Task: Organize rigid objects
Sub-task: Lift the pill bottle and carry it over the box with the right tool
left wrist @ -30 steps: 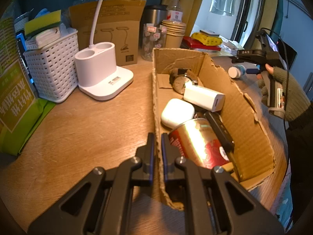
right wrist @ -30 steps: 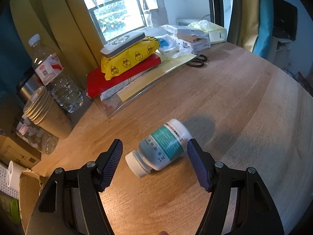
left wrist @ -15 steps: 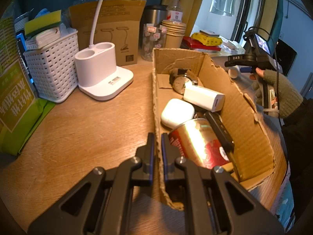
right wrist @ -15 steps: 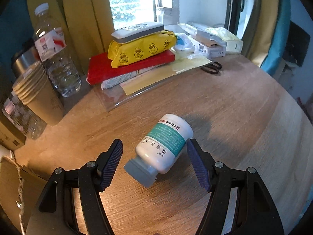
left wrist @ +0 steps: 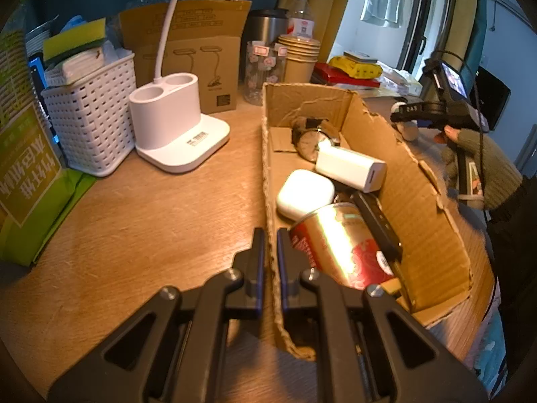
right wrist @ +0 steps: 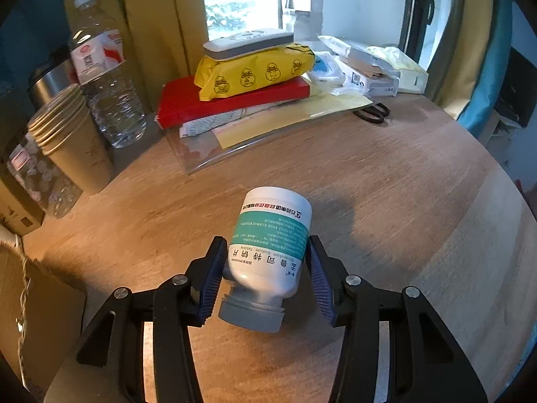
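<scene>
Daylight from the window point(right wrist: 248, 3) at the far side gives me a cool, washed-out background, while warm light glows on the wooden table point(left wrist: 151, 208). Hard glare streaks the red can point(left wrist: 339, 245). The medicine bottle point(right wrist: 272, 245) casts a soft shadow to its right. Fisheye bending and dark vignetting crowd my edges; focus stays fairly sharp.

White bottle point(right wrist: 272, 245) with teal label band and grey cap; blue-padded black gripper point(right wrist: 265, 268). Brown cardboard box point(left wrist: 419, 201) holding red-and-gold can point(left wrist: 339, 248) and white case point(left wrist: 303, 193). White lattice basket point(left wrist: 94, 127) at the wooden worktop's point(left wrist: 151, 218) left edge.
</scene>
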Demonstrator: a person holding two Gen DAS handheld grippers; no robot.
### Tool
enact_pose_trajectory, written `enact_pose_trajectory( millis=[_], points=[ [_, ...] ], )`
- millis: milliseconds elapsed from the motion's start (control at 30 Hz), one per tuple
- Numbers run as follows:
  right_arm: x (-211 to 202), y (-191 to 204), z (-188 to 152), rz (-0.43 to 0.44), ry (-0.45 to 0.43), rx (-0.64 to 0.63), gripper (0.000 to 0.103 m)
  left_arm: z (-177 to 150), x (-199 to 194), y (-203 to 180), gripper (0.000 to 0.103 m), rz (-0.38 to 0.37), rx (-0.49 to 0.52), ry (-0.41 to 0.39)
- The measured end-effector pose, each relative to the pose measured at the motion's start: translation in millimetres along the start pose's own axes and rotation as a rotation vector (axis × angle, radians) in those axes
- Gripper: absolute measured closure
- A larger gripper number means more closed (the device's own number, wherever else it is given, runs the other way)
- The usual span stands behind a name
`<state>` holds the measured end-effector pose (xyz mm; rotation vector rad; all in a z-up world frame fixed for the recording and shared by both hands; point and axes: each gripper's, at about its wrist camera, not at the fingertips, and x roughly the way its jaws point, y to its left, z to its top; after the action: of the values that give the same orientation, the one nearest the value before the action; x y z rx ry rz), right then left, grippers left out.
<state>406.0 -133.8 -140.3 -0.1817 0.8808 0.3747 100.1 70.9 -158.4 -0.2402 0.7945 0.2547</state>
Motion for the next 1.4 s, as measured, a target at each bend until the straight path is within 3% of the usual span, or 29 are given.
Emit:
enact_pose_trajectory(
  millis=[300, 767, 1400],
  points=[
    [-41, -1, -16, 0.049, -0.041, -0.006, 0.053, 1, -1, 1, 0.094, 0.003, 0.002, -0.002],
    [-126, 30, -57, 0.148, -0.112, -0.048, 0.053, 0, -1, 1, 0.094, 0.003, 0.004, -0.004],
    [-177, 104, -117, 0.283, -0.082, -0.147, 0.053, 0, -5, 1, 0.094, -0.012, 0.003, -0.014]
  ],
)
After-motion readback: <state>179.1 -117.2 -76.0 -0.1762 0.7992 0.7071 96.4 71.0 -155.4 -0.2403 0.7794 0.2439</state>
